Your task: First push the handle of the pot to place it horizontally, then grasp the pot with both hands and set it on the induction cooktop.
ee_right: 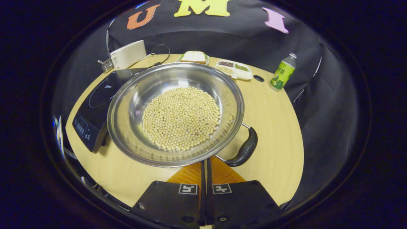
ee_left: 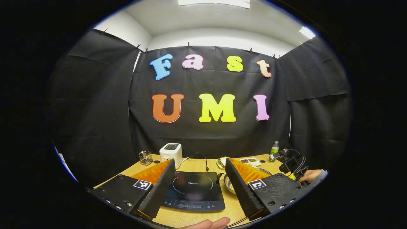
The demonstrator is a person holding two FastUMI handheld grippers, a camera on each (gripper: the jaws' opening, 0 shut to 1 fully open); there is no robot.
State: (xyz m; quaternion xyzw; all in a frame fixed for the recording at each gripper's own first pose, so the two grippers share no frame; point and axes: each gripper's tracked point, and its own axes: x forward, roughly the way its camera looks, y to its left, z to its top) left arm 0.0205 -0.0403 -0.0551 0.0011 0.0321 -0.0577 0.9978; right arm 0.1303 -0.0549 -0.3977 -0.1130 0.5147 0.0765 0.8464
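On the table [ee_right: 273, 127], the biggest thing is the pot [ee_right: 175, 113], a wide steel bowl with a bed of pale beans [ee_right: 181, 118] in its middle. It sits on bare wood, not on the cooktop [ee_right: 97, 108]; the cooktop lies just beside the pot's left rim in the right gripper view, and the pot's edge hides part of it. The pot's dark handle [ee_right: 244, 149] juts from the near right rim, angled rather than square to the view.

Right gripper [ee_right: 205, 168] comes next: its fingers are pressed together with only a thin line between them, nothing held, and the tips sit just under the pot's near rim, beside the handle. I can't tell whether they touch the steel.

Left gripper [ee_left: 200, 170] stands wide apart, fingers splayed, holding nothing, and the cooktop shows between them with the pot's rim peeking behind the right finger. A bare hand [ee_left: 208, 223] shows at the bottom edge there, and beyond the pot another hand [ee_left: 310, 175] grips a black device.

Behind the pot, a white toaster [ee_right: 127, 54] with its cord stands beyond the cooktop. Farther back are a sandwich plate [ee_right: 194, 57] and a divided tray [ee_right: 233, 69]. Off to the pot's far right stands a green bottle [ee_right: 282, 72].
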